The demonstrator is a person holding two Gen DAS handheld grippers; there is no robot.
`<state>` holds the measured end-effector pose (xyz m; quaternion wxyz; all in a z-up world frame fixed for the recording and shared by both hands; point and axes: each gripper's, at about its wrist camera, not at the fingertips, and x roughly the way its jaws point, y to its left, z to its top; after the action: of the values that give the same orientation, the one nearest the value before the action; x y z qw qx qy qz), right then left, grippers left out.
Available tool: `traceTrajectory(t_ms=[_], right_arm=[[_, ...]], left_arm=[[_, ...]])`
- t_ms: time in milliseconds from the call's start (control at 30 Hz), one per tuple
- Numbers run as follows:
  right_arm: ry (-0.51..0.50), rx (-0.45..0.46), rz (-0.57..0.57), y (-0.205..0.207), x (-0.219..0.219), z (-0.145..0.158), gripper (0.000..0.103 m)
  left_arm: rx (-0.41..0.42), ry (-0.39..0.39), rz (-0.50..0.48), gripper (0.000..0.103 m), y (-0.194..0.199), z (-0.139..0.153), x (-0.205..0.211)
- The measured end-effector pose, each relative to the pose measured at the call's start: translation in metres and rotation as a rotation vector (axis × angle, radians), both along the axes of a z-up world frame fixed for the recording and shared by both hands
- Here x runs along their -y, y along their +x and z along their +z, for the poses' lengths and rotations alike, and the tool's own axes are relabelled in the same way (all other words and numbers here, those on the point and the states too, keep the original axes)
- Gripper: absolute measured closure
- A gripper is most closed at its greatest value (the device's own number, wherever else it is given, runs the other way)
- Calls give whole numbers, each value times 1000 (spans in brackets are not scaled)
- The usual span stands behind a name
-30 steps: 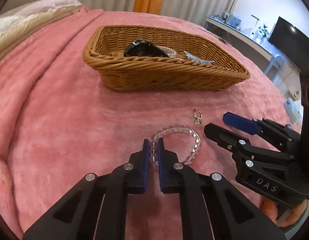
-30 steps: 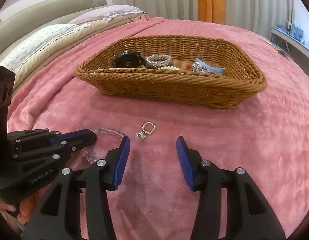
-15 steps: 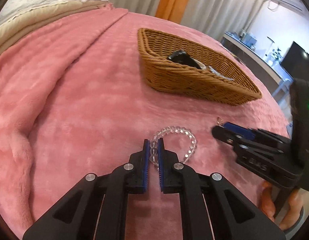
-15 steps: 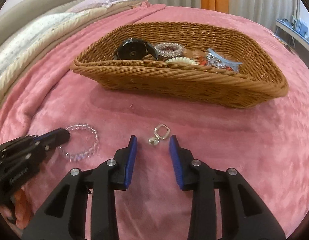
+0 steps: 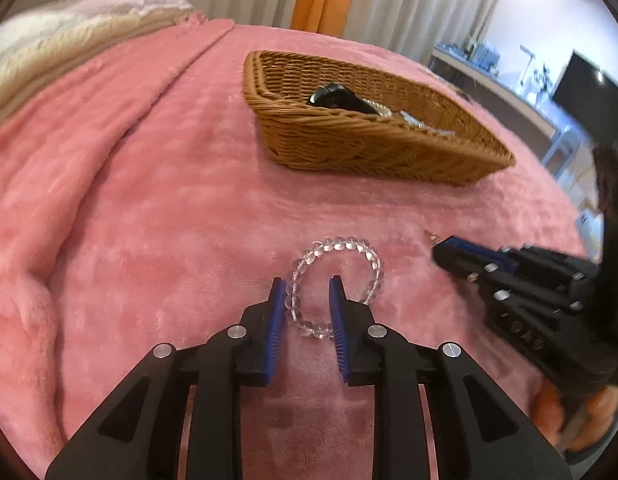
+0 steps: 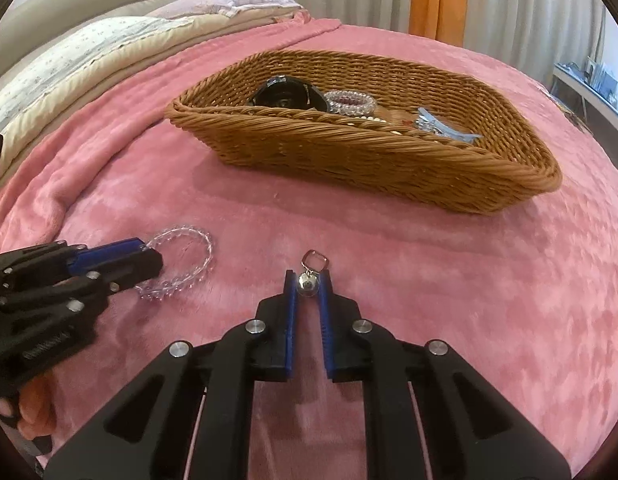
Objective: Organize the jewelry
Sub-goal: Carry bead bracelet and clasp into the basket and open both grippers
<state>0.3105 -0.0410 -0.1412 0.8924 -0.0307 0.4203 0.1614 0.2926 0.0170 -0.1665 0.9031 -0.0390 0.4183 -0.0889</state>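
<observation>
A clear bead bracelet (image 5: 336,276) lies on the pink blanket. My left gripper (image 5: 307,286) is open, its fingers astride the bracelet's near left side, not gripping it. The bracelet also shows in the right wrist view (image 6: 181,266), beside the left gripper (image 6: 149,254). A small silver earring (image 6: 307,280) with a square hoop sits between the fingertips of my right gripper (image 6: 307,284), whose jaws are narrowly apart around it. The right gripper shows in the left wrist view (image 5: 443,249). A wicker basket (image 6: 389,156) stands beyond.
The basket (image 5: 349,148) holds a black round case (image 6: 287,94), a beaded bracelet (image 6: 351,102), a blue hair clip (image 6: 445,126) and other pieces. Pillows and folded bedding (image 6: 89,52) lie far left. A desk and a TV (image 5: 589,96) stand at the right.
My left gripper has opened and let go of the bead bracelet. My right gripper has moved forward and narrowed its jaws around the earring.
</observation>
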Motion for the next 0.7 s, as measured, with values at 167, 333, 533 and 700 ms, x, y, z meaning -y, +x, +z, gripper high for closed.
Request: traceTrajectory(t_ms=[167,333,533,700], right_arm=[[41,17,7,-14,11,12,94],[86,34,23,-29,20,29,94],[127,115,29,-44,33,74,94],[142,191,4,-29,46,116,94]], left_arm=[[52,13,-26,97,-12,10,2],[120,-86,-62,97,-35,38,-5],[231,-83,-90,97,-53,87,0],[328,-4,-81,97,-50,128,17]])
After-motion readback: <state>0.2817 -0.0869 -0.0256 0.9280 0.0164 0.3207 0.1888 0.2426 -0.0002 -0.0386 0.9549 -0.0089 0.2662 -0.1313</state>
